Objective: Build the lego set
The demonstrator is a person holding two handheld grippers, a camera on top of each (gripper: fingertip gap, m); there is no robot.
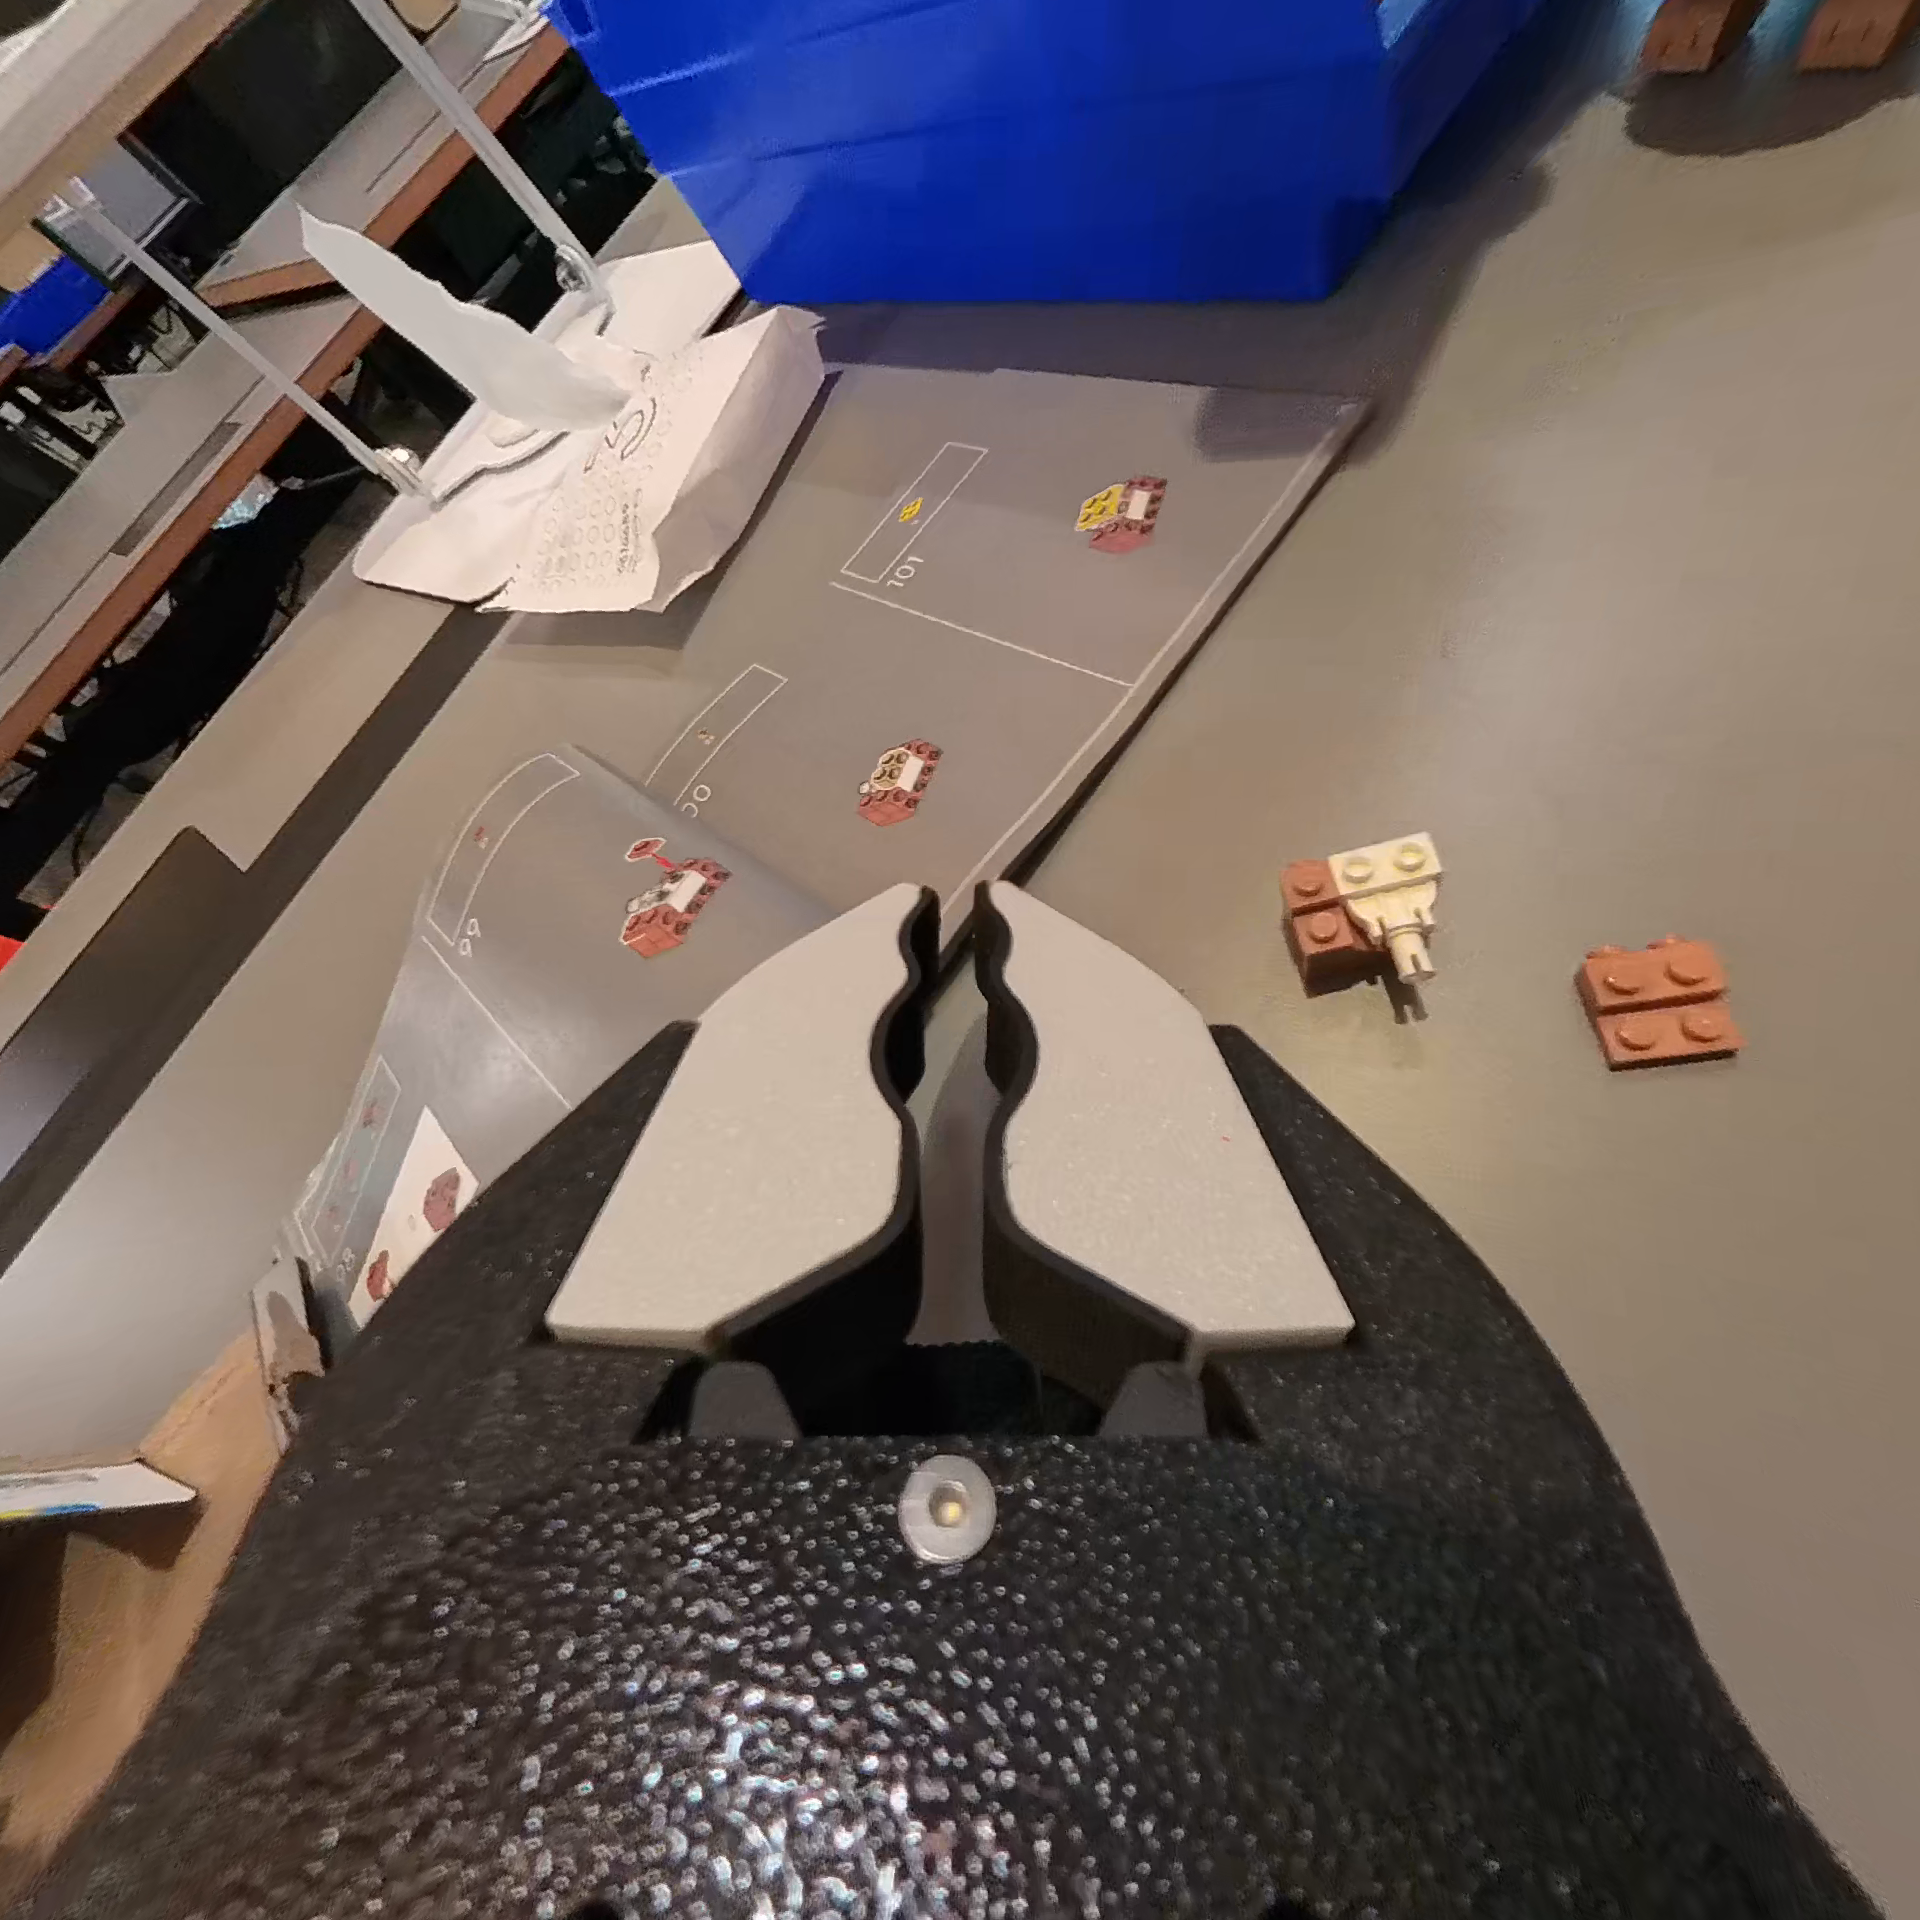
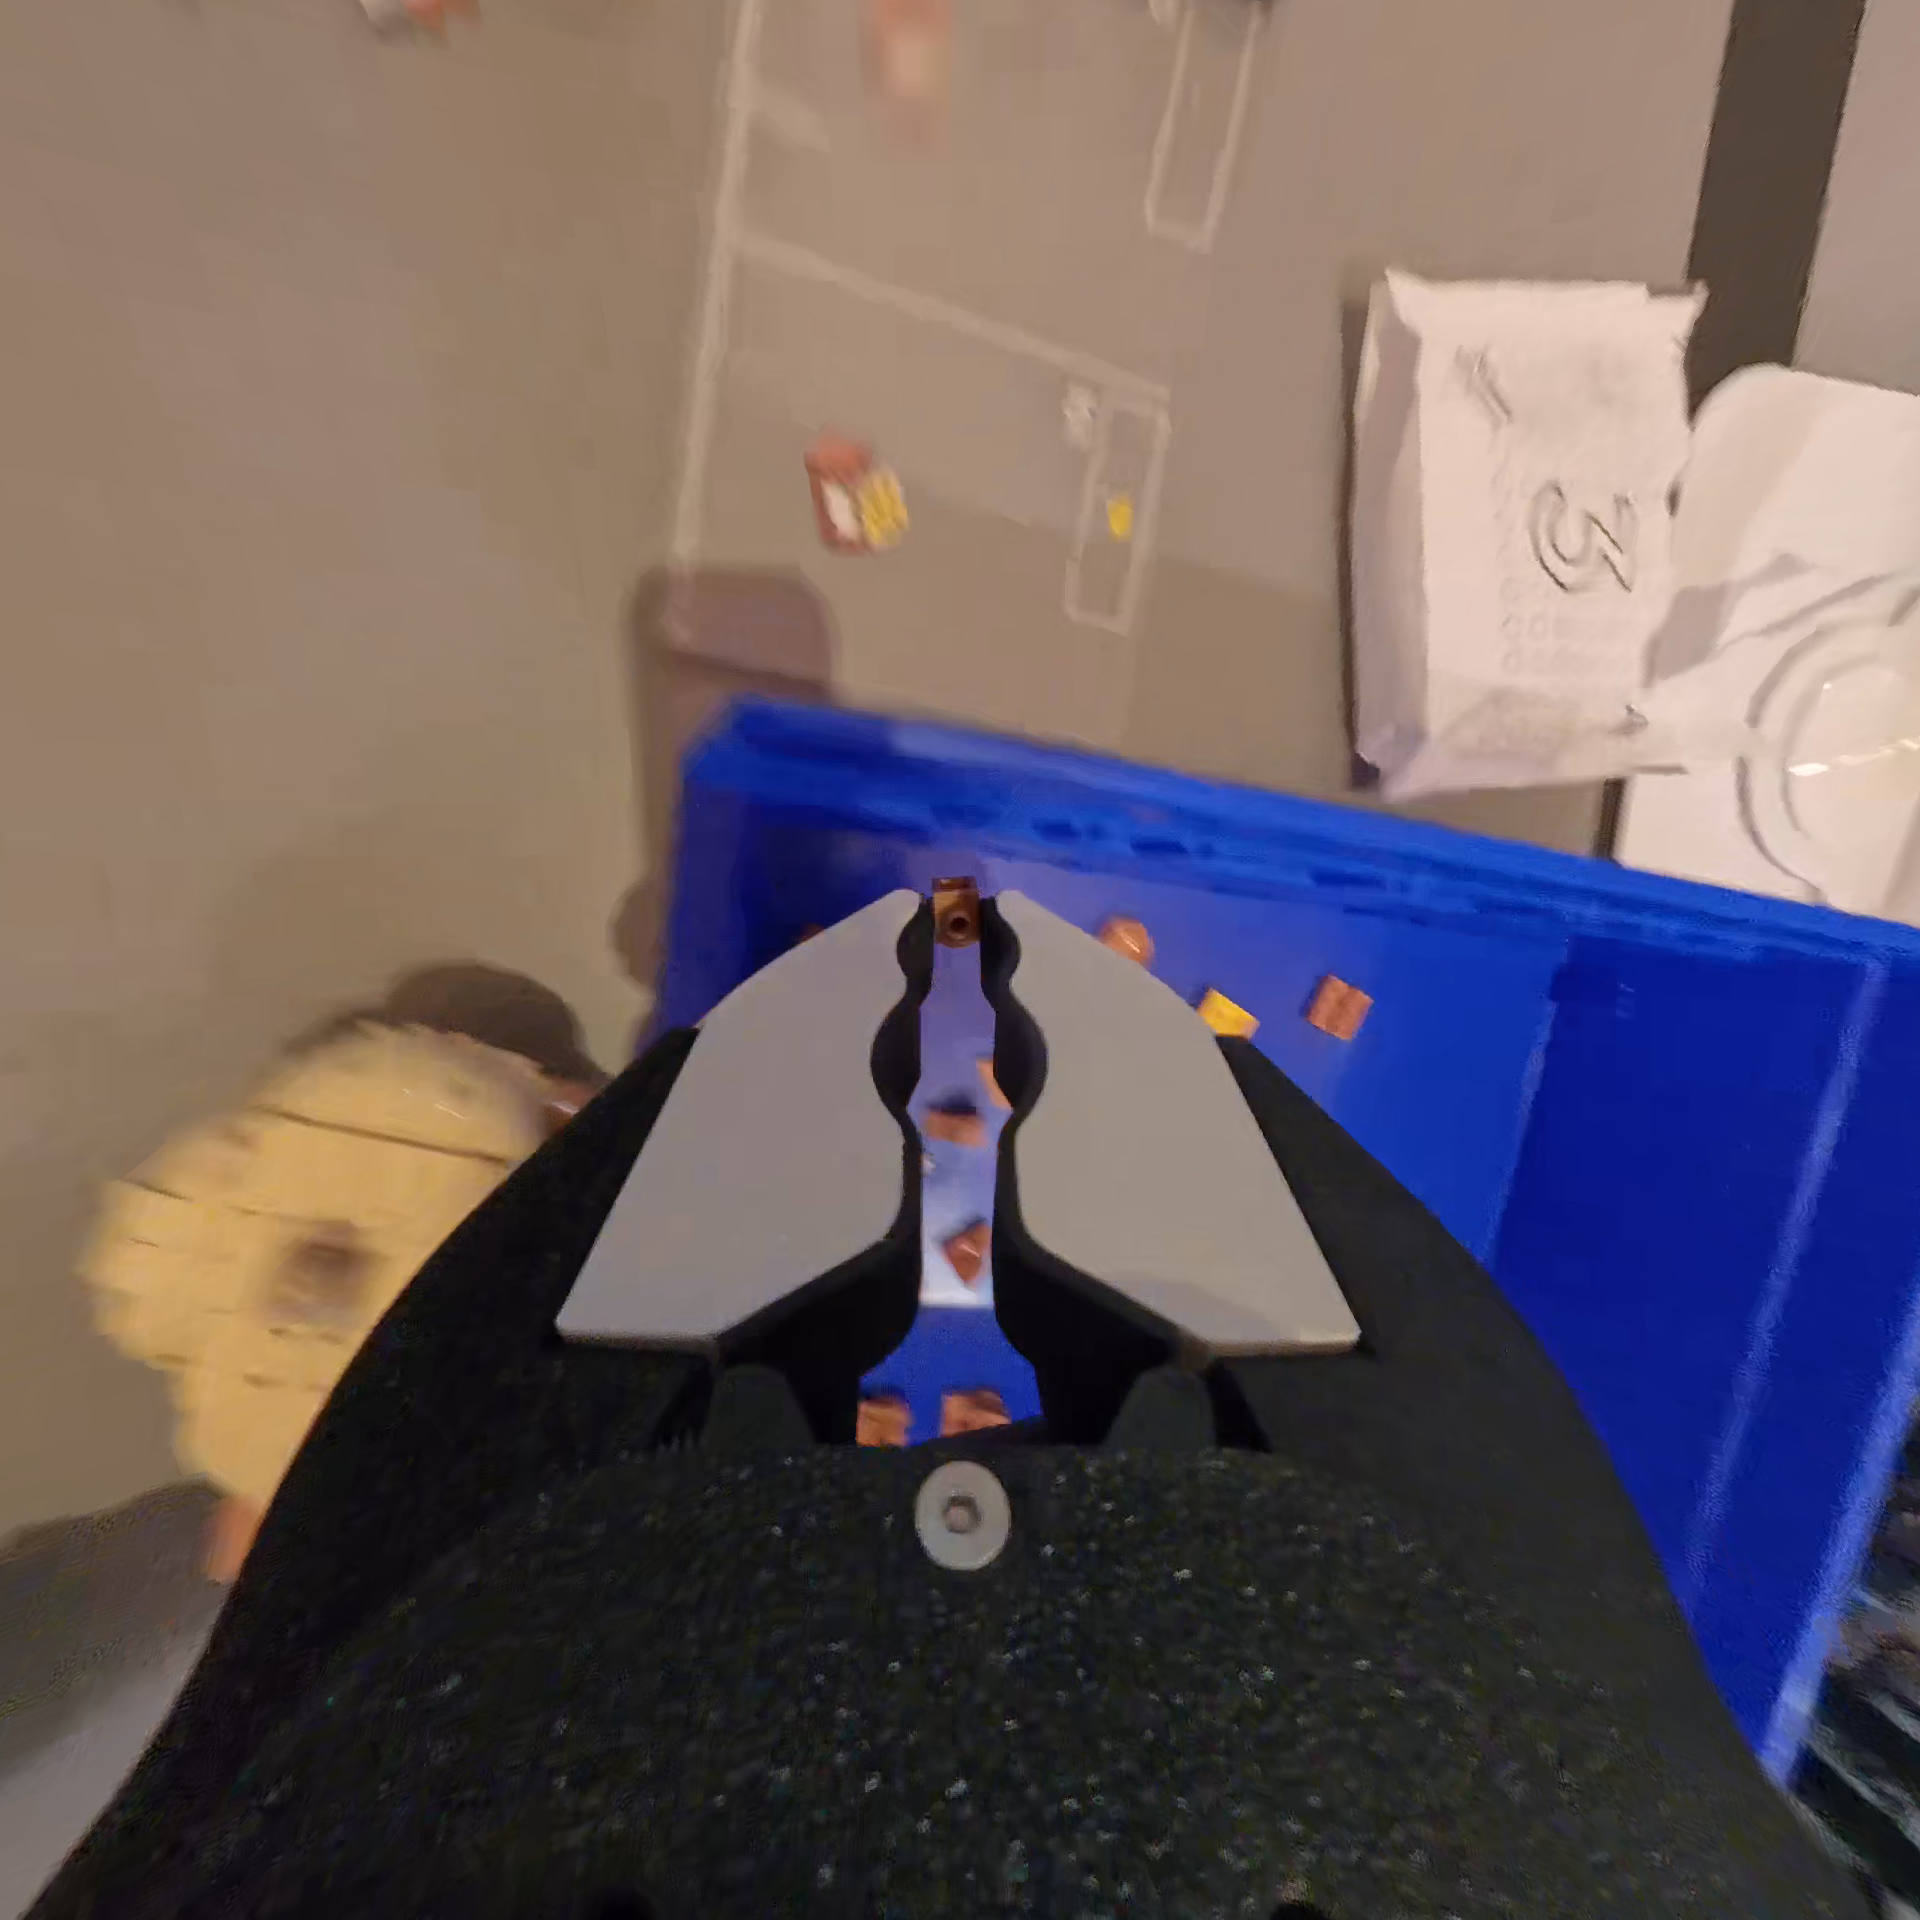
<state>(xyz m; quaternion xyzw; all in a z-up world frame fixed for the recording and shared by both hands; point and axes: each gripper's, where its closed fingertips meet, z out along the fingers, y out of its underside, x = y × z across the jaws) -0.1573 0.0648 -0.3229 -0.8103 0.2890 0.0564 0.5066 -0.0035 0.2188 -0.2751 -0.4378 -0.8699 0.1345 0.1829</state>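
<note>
In the left wrist view, the left gripper hangs over the edge of the open grey paper instruction booklet, its fingers a sliver apart with nothing between them. To its right on the grey tabletop lie two loose builds: one brown-and-cream brick assembly with a peg and one flat brown studded plate pair. If this gripper swung right, it could knock them. In the right wrist view, which is blurred, the right gripper is clamped on one tiny brown plastic brick by its very tips above the blue plastic bin. So thin a hold could slip and drop it among roughly eight loose pieces inside.
</note>
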